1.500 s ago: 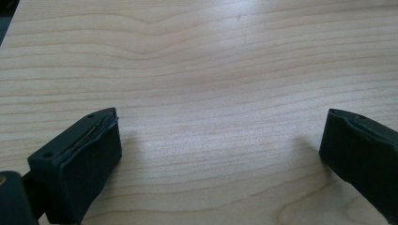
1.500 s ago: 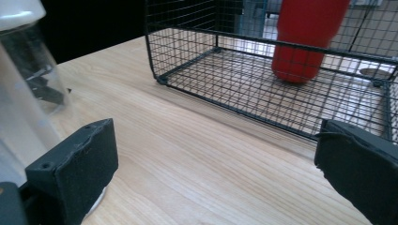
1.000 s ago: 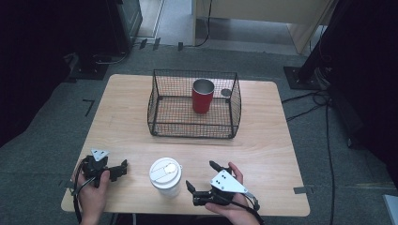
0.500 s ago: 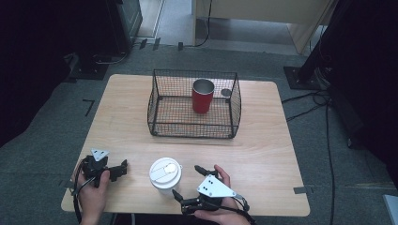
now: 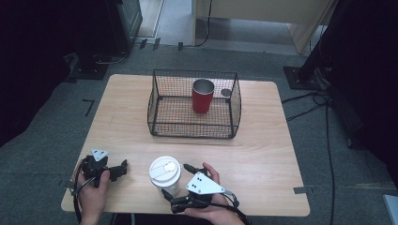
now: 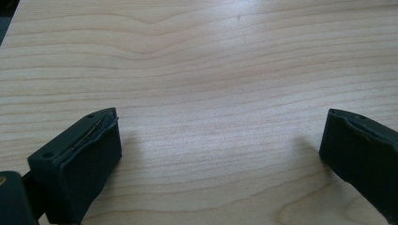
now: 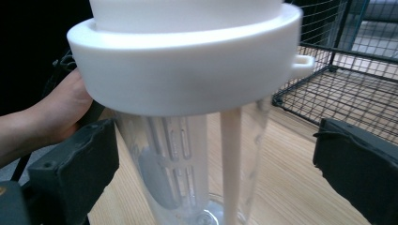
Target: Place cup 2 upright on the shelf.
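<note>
Standing between the right gripper's (image 7: pixel 220 154) parted, closing jaws: clear tumbler (image 7: pixel 187 154) (white-lidded).

My two grippers are black: the left gripper (image 5: pixel 107 168) and right gripper (image 5: pixel 180 185) each carry a grey three-cornered plate, trailing black cables, with blocky screwed fingers (image 6: pixel 77 157).

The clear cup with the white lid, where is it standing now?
In the high view the clear cup stands near the table's front edge, in front of the wire basket, between the open jaws of the right gripper.
</note>
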Demonstrator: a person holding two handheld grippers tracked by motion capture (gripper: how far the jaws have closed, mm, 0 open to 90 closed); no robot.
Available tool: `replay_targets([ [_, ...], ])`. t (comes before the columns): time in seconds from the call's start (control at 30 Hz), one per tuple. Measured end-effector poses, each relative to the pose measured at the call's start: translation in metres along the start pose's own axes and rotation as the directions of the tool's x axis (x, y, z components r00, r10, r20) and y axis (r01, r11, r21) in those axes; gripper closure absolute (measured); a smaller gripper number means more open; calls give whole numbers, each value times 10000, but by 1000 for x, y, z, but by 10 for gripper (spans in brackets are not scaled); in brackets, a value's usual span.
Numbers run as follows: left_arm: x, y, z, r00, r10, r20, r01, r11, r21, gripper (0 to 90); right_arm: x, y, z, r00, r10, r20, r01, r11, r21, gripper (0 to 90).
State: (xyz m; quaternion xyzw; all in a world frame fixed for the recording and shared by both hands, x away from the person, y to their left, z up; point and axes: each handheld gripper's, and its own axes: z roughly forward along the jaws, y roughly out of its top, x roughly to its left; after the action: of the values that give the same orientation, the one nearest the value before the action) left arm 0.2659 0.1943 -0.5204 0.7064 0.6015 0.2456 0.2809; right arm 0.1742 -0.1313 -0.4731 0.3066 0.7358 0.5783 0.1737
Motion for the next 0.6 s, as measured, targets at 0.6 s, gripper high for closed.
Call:
replay_targets([
  [0.6,0,0,0,10000,-4,-1,4,10000,-2,0,4,11,29,9998,148,150,-146,9997,-176,91],
])
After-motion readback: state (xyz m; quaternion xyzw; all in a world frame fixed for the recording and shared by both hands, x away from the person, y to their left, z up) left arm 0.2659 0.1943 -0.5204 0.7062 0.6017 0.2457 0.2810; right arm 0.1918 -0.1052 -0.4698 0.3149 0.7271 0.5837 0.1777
